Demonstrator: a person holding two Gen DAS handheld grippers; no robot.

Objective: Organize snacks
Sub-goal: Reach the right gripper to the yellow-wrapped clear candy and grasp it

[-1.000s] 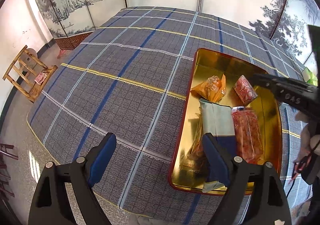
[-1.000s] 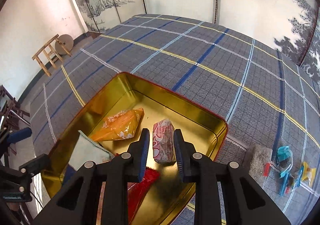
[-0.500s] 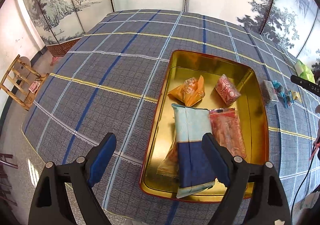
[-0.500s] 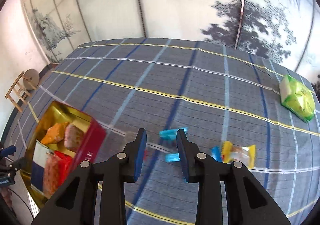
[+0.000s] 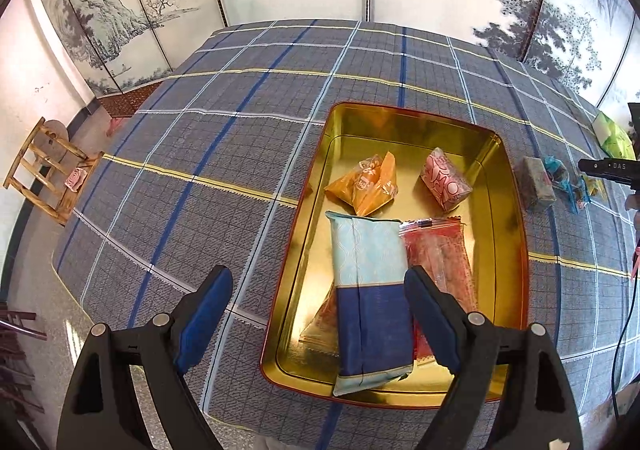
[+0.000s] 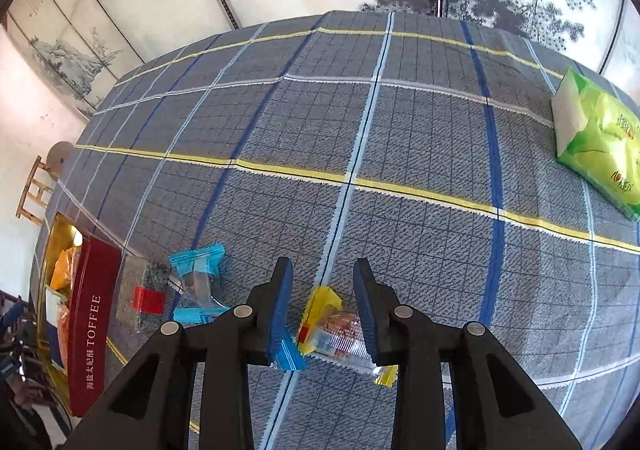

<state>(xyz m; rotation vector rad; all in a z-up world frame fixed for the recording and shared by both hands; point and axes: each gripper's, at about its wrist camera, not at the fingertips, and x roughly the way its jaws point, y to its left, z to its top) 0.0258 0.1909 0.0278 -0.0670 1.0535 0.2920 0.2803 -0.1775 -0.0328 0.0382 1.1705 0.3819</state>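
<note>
A gold tin [image 5: 400,110] holds an orange snack [image 5: 368,182], a pink wrapped snack [image 5: 446,182], a red packet [image 5: 440,262] and a teal-and-blue pack [image 5: 368,298]. My left gripper [image 5: 320,314] hangs open above the tin's near end and holds nothing. In the right wrist view the tin shows its red side [image 6: 92,322], far left. My right gripper [image 6: 324,302] stands over a yellow-ended candy [image 6: 324,318] on the cloth. Its jaws are a little apart and the pads do not touch the candy. Blue candies [image 6: 198,278] and a grey packet [image 6: 144,290] lie to its left.
A green tissue pack [image 6: 600,146] lies at the table's far right. The plaid cloth stretches bare beyond the candies. A wooden stool [image 5: 48,178] stands on the floor off the left edge, and painted screens close the back.
My right gripper left the pink snack in the tin and swung right over the loose candies, its jaws parting slightly. The left gripper drifted a little and stayed open.
</note>
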